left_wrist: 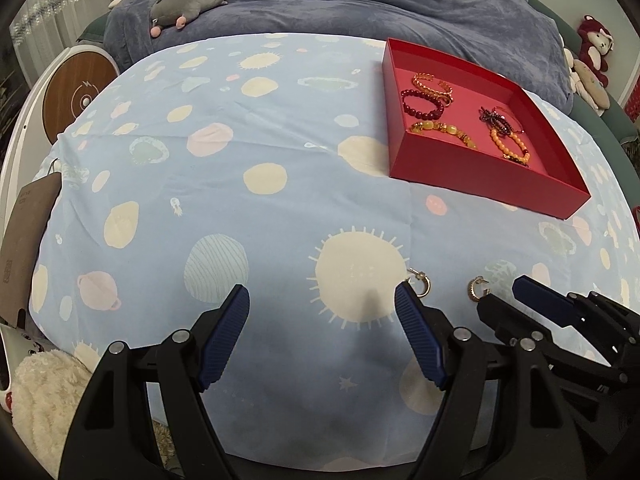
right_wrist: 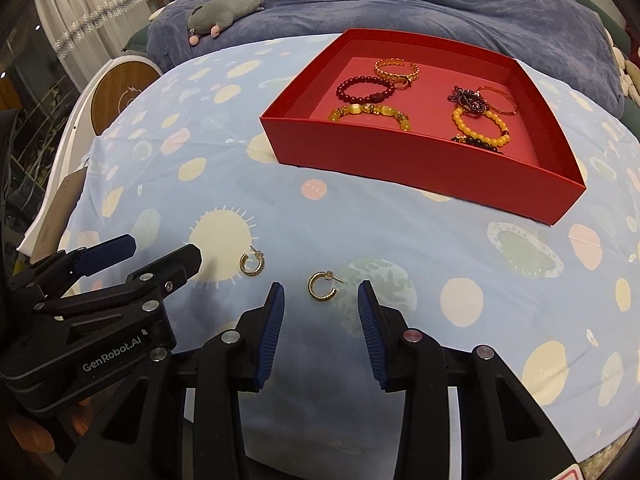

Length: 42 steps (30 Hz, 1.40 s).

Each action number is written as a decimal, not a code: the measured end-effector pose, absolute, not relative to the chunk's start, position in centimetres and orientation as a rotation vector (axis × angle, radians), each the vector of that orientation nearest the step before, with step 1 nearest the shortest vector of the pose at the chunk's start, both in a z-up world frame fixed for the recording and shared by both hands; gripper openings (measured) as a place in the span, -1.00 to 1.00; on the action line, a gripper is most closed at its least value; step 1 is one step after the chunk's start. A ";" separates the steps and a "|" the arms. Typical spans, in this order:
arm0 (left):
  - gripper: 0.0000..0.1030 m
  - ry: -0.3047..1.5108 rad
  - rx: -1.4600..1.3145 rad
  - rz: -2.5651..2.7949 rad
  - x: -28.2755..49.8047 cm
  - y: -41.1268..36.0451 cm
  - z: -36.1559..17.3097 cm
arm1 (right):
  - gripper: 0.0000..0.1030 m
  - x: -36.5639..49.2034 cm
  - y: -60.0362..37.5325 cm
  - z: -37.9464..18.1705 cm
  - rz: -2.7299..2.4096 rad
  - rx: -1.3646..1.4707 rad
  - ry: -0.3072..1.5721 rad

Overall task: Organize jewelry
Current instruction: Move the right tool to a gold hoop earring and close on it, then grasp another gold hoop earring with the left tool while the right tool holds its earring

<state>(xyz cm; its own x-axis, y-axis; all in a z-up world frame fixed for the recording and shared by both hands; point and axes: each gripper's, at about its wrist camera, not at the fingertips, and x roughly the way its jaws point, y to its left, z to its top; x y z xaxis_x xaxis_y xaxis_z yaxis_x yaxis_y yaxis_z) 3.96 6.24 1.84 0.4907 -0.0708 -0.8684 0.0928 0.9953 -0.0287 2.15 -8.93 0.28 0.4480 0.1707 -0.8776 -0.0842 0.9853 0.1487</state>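
Observation:
A red tray (right_wrist: 420,166) (left_wrist: 472,176) sits on the blue patterned cloth and holds several bracelets (right_wrist: 370,90). Two gold hoop earrings lie on the cloth in front. One earring (right_wrist: 322,286) (left_wrist: 478,289) lies just ahead of my right gripper (right_wrist: 321,298), between its open fingertips. The other earring (right_wrist: 252,263) (left_wrist: 422,282) lies by the right fingertip of my left gripper (left_wrist: 322,300), which is open and empty. The left gripper also shows in the right wrist view (right_wrist: 160,254). The right gripper shows at the lower right of the left wrist view (left_wrist: 506,296).
A grey plush toy (right_wrist: 226,10) lies on a blue blanket (right_wrist: 400,4) behind the table. A round wooden-topped device (left_wrist: 76,94) stands at the left. A brown card (left_wrist: 24,240) and a white fluffy item (left_wrist: 48,392) lie at the left edge.

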 end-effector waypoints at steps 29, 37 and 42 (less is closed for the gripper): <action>0.39 1.085 0.013 -0.123 3.9 5.7 0.6 | -0.65 2.4 -8.7 -1.2 0.120 0.020 1.097; 0.39 1.090 0.019 -0.149 3.8 4.4 0.6 | -0.65 1.7 -10.8 -0.2 0.095 0.068 1.088; 0.39 1.091 -0.004 -0.172 3.8 3.7 0.4 | -0.65 1.1 -12.3 0.0 0.078 0.120 1.091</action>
